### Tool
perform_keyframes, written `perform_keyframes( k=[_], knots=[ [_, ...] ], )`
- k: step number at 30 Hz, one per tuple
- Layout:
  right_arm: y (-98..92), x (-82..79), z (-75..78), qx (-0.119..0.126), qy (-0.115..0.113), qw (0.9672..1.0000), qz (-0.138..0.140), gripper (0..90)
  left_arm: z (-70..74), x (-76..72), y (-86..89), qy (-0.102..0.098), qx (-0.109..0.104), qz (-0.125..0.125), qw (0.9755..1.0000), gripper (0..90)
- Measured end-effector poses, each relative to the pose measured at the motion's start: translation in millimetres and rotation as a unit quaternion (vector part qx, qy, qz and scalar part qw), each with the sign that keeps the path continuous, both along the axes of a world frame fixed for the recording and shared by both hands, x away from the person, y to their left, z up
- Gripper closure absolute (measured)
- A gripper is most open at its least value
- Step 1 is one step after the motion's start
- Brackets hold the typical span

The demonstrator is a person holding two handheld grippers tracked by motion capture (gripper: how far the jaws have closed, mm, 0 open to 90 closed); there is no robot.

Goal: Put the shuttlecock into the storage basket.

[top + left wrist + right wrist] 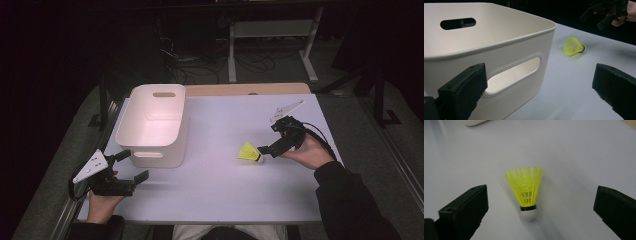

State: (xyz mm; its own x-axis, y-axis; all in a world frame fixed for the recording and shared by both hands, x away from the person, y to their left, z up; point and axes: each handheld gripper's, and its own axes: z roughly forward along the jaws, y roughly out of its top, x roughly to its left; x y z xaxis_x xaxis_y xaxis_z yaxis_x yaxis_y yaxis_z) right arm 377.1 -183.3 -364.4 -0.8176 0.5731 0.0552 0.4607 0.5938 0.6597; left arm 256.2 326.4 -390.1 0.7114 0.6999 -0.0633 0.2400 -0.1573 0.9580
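A yellow shuttlecock [249,151] with a white cork lies on its side on the white table [225,195], right of centre. My right gripper [271,137] hovers just right of it, open. In the right gripper view the shuttlecock [526,190] lies ahead between the wide-spread jaws of that gripper [541,205], cork towards the camera, touching neither. A white bin [155,125] with handle slots stands at the left. My left gripper [132,166] is open at the bin's near corner, and in its own view the gripper [539,87] faces the bin [499,50], with the shuttlecock [573,46] beyond.
The bin looks hollow with nothing seen inside. A wooden strip [245,89] runs along the table's far edge. Behind it a white table frame [270,30] and cables lie on the dark floor. The other hand's gripper [606,12] shows far off in the left gripper view.
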Motion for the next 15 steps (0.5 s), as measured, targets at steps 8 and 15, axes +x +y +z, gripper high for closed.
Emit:
perform_keyframes(
  k=[8, 15],
  knots=[
    [3.8, 2.4, -5.8, -0.011, 0.008, 0.9999, 0.007, 0.0, 0.1, -0.1, 0.1, -0.001, 0.001, 0.000, 1.0000, 0.0],
    [6.8, 5.8, -11.3, -0.018, 0.015, 0.9997, 0.012, 0.0, 0.1, 0.0, 0.2, -0.001, 0.001, 0.000, 1.0000, 0.0]
  ],
)
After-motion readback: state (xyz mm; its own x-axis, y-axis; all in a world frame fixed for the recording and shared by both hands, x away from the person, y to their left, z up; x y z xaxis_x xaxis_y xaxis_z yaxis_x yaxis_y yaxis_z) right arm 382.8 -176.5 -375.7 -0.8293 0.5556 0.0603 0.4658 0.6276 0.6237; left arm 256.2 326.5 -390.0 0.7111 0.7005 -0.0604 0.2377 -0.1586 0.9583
